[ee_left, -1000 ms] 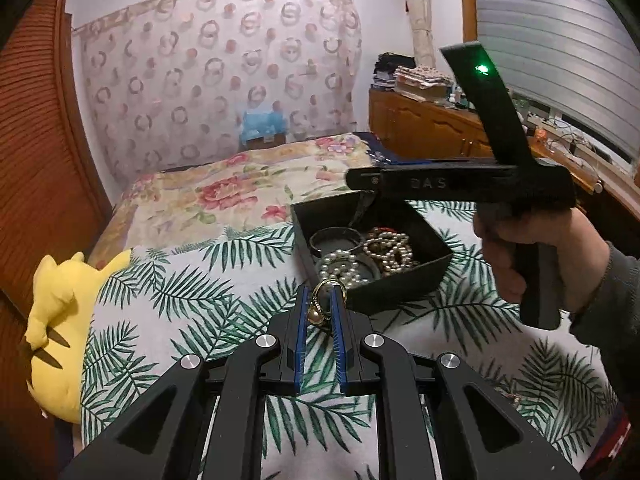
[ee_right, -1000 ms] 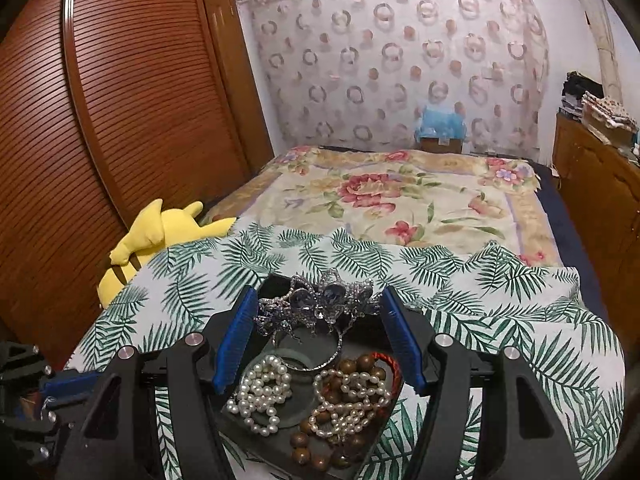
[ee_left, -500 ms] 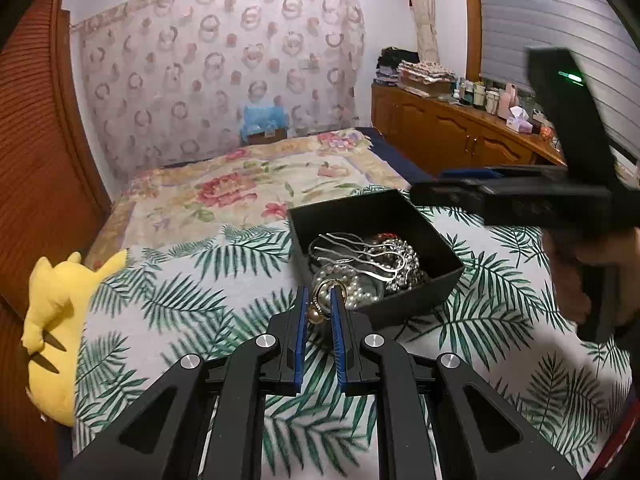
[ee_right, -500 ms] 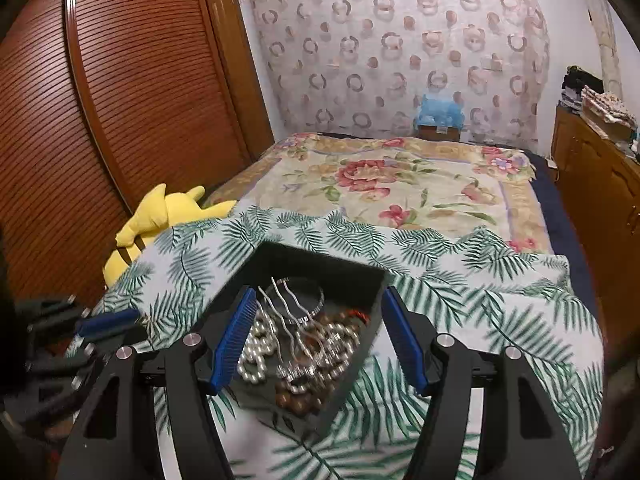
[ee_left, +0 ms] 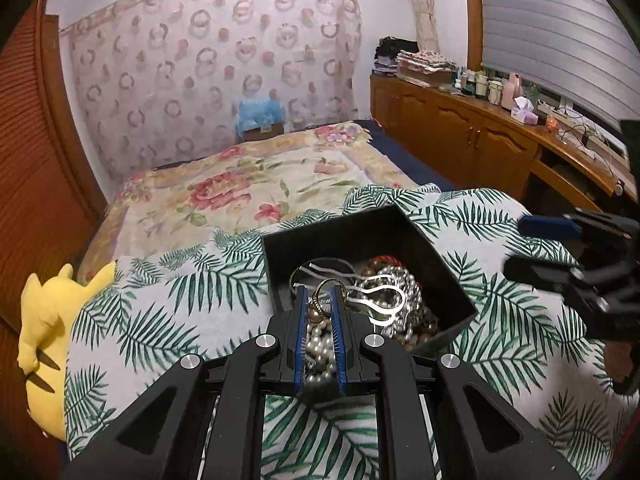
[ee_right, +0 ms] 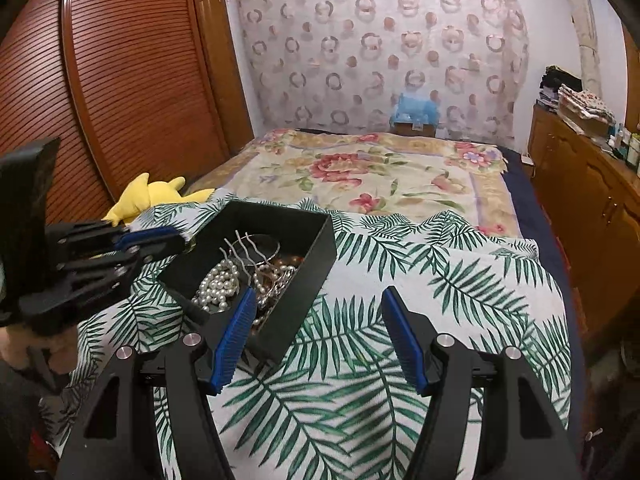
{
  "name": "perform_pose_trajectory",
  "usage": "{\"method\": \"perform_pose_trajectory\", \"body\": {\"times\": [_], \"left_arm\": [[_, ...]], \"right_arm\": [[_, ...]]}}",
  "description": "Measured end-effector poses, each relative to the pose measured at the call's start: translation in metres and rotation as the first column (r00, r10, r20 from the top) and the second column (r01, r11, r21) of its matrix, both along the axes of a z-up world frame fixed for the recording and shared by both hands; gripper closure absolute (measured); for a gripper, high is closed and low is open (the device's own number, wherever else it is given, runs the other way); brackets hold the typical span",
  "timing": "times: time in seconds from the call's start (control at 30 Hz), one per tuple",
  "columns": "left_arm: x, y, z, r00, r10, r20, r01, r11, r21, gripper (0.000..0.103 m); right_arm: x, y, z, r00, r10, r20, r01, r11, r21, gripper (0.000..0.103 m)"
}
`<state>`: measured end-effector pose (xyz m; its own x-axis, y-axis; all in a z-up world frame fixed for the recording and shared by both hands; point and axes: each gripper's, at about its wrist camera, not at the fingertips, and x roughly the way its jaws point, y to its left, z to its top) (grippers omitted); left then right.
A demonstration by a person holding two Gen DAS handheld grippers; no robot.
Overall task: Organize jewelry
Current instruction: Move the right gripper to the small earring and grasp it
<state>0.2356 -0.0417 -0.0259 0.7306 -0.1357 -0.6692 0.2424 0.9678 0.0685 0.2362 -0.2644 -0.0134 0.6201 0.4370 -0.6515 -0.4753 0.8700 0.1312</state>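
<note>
A black open box sits on the palm-leaf cloth and holds pearl strands, brown beads and a silver hair comb. My left gripper is shut on a gold ring and holds it over the box's near edge. In the right wrist view the box lies left of centre with pearls and the comb inside. My right gripper is open and empty, just right of the box above the cloth. It also shows in the left wrist view.
A yellow plush toy lies at the cloth's left edge. A floral bedspread stretches behind the box. A wooden cabinet with bottles runs along the right wall, and a slatted wardrobe stands on the left.
The right gripper dropped the silver hair comb into the box, opened, and drew back to the right. The left gripper moved forward with the ring over the box's near edge.
</note>
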Motion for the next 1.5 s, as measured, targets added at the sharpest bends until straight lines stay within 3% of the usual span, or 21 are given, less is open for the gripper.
{"method": "perform_pose_trajectory", "body": {"times": [0.2,0.3,0.33,0.37,0.67,0.97,1.27,1.33,1.37,1.5], "left_arm": [[0.007,-0.012,0.003,1.0,-0.01,0.008,0.01,1.0,-0.004,0.091],[0.005,-0.012,0.005,1.0,-0.011,0.018,0.011,1.0,-0.016,0.076],[0.003,-0.012,0.005,1.0,-0.01,0.024,0.01,1.0,-0.017,0.064],[0.001,-0.012,0.005,1.0,-0.009,0.03,0.01,1.0,-0.018,0.061],[-0.039,-0.001,-0.005,0.999,-0.033,0.012,0.034,0.998,-0.046,0.061],[-0.082,-0.001,-0.034,0.994,-0.096,-0.052,0.092,0.994,-0.06,0.061],[-0.099,-0.013,-0.051,0.981,-0.157,-0.111,0.15,0.986,-0.07,0.061],[-0.102,-0.017,-0.055,0.978,-0.172,-0.12,0.165,0.984,-0.068,0.061],[-0.104,-0.019,-0.056,0.976,-0.178,-0.124,0.171,0.983,-0.066,0.061],[-0.106,-0.023,-0.06,0.97,-0.201,-0.14,0.192,0.978,-0.077,0.061]], "right_arm": [[-0.025,-0.004,0.001,1.0,0.025,0.014,-0.025,1.0,0.001,0.036],[-0.041,-0.001,-0.002,0.999,0.045,0.022,-0.045,0.999,-0.001,0.036],[-0.046,0.0,-0.003,0.998,0.05,0.022,-0.05,0.999,-0.002,0.036],[-0.052,0.001,-0.006,0.998,0.057,0.02,-0.057,0.998,-0.003,0.036],[-0.105,0.01,-0.029,0.991,0.13,-0.024,-0.131,0.99,-0.041,0.037],[-0.143,0.03,-0.058,0.969,0.22,-0.109,-0.233,0.964,-0.128,0.054],[-0.153,0.039,-0.068,0.964,0.233,-0.125,-0.255,0.944,-0.209,0.069],[-0.153,0.039,-0.068,0.967,0.228,-0.117,-0.249,0.944,-0.218,0.077],[-0.152,0.039,-0.068,0.967,0.228,-0.115,-0.248,0.943,-0.22,0.086],[-0.148,0.029,-0.068,0.97,0.212,-0.118,-0.232,0.953,-0.197,0.086]]}}
